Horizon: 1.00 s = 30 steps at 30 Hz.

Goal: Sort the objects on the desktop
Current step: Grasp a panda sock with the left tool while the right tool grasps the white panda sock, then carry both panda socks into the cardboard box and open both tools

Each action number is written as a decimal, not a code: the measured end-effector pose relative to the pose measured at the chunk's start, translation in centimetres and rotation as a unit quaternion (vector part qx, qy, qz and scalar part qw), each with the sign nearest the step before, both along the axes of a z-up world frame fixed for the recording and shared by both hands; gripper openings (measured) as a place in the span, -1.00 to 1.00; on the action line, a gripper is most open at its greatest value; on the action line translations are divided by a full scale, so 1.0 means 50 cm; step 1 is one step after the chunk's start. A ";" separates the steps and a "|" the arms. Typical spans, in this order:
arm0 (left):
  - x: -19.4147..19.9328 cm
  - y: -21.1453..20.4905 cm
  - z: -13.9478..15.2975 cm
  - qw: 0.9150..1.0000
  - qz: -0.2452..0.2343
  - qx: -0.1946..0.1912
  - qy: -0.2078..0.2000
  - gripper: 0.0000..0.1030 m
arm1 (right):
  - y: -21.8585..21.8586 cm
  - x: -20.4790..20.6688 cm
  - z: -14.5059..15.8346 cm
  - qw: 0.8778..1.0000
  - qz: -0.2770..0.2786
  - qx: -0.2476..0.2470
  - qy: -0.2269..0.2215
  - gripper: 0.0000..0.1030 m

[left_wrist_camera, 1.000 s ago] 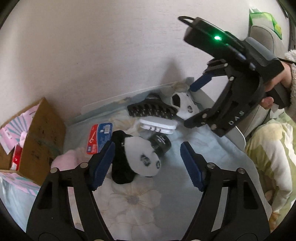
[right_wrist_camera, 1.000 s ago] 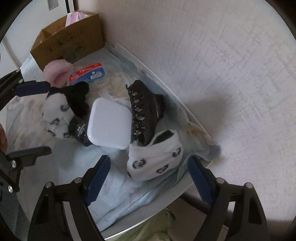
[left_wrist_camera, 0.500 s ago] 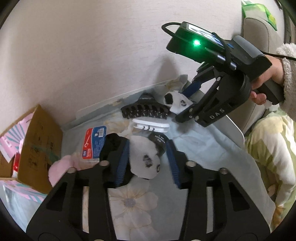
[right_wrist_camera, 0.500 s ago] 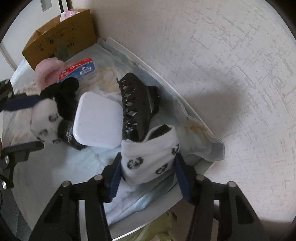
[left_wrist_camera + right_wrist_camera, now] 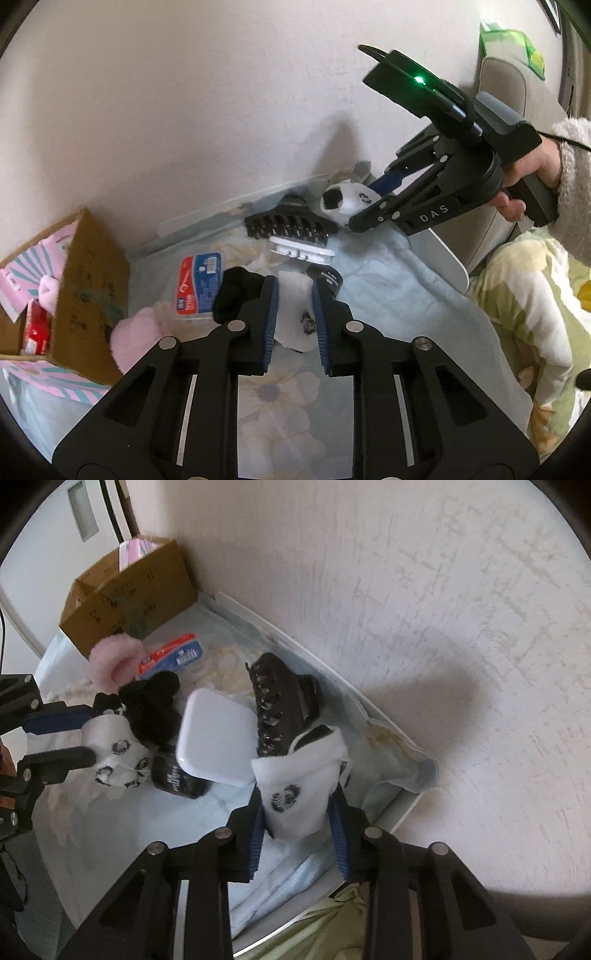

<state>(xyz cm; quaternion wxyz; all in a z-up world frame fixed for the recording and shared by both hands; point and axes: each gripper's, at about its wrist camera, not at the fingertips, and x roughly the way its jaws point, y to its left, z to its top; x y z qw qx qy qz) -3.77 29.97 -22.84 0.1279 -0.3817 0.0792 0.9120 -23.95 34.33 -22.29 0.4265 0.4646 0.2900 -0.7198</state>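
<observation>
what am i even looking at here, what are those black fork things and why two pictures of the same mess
The black forks are hand-held claws, one in each of a person's hands, each carrying a wide-angle camera that looks along its fingers. So each picture is one claw's own view of the same cloth-covered table.

The left claw has just closed on a white sock with black prints. The right claw has just closed on the matching sock; the person's hand holding it shows in the left view.

Lying around: a black hair claw clip, a white square case, a small dark jar, a pink fluffy scrunchie, a red and blue packet and a cardboard box.
</observation>
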 end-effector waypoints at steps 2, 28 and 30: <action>0.001 -0.005 0.011 1.000 -0.002 0.002 0.004 -0.67 | 0.000 0.011 0.017 1.000 -0.004 -0.005 0.005 -0.43; 0.022 -0.275 0.277 0.997 0.017 0.053 0.044 -0.67 | -0.188 0.142 0.252 0.998 -0.041 -0.039 0.032 -0.43; 0.022 -0.324 0.292 0.997 0.031 0.061 0.046 -0.67 | -0.219 0.154 0.266 0.998 -0.035 -0.045 0.027 -0.43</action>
